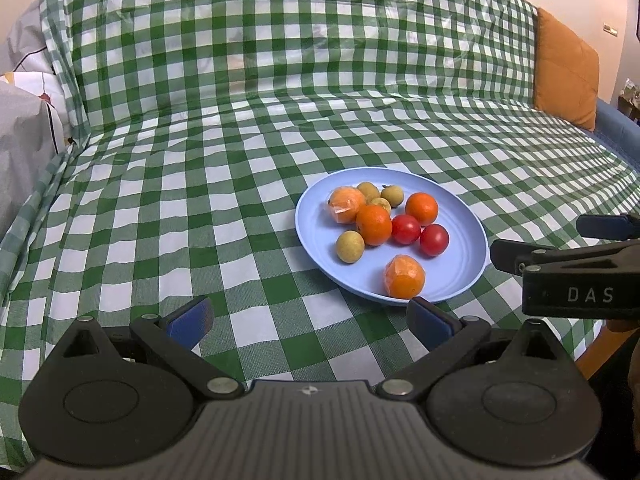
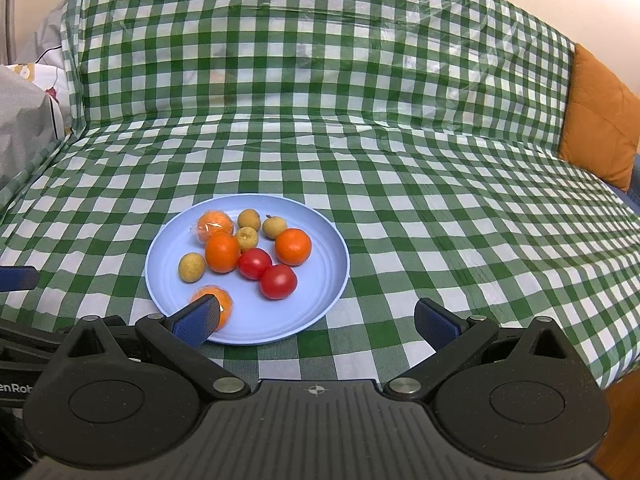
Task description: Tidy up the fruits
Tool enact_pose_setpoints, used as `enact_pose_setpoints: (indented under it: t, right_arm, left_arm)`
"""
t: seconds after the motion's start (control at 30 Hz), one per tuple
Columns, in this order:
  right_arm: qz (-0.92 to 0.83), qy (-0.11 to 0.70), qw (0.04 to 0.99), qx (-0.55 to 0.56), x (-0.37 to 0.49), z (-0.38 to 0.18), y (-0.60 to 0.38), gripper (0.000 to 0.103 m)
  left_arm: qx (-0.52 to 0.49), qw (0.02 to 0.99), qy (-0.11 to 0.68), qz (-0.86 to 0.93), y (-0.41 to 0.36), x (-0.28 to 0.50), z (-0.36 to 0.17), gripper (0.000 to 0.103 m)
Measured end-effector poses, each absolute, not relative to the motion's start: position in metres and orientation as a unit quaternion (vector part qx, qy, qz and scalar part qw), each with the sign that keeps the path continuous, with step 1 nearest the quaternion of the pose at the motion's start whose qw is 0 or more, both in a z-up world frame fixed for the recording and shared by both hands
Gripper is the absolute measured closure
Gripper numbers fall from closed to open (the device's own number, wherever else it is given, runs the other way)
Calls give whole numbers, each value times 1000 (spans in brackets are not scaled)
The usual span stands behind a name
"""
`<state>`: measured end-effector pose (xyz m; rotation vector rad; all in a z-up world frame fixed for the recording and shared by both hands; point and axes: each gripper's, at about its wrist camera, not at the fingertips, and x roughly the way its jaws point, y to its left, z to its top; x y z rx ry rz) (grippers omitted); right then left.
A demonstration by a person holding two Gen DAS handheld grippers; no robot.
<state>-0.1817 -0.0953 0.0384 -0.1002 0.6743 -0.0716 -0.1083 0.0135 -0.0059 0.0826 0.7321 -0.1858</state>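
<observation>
— What are your two tools doing?

— Your left gripper [image 1: 308, 322] is hovering low over the green-and-white checked cloth [image 1: 160, 208], its blue-padded fingers [image 1: 190, 320] spread wide and gripping nothing. Your right gripper [image 2: 316, 322] is likewise standing released, jaws far apart and empty. In the left wrist view it is reaching in from the right edge, just beside the plate.

— And where is the fruit sitting?

— All of it is lying on the pale blue plate [image 2: 324, 292], which is resting flat on the cloth. Two red cherry tomatoes [image 2: 267, 272] are touching each other near the middle. Two bare oranges [image 2: 293, 246] are flanking them, the left one [image 2: 222, 252] pressing against a tomato. A plastic-wrapped orange [image 2: 214, 224] is sitting at the far left of the group, and a second wrapped orange [image 1: 404, 277] is lying alone at the near rim, where your right gripper's left finger is partly covering it in the right wrist view. Four small tan longans [image 1: 350, 246] are scattered about: three clustered at the back, one apart on the left.

— Anything around you?

— An orange cushion [image 2: 600, 120] is leaning at the right end of the covered sofa, and grey patterned bedding [image 1: 24, 120] is bunching at the left.
</observation>
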Motion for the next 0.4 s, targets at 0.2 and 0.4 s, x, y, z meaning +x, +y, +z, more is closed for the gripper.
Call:
enact_pose_setpoints:
  t: [0.2,0.4]
  right_arm:
    - [-36,336,940,-42,-177,32,-95,1]
    - [-28,328,944,-36,-176,37,-95,1]
  left_arm:
    - [28,927,364,-88,17,-104,-3,0]
    - [56,934,336,-107,16,-110,2,0]
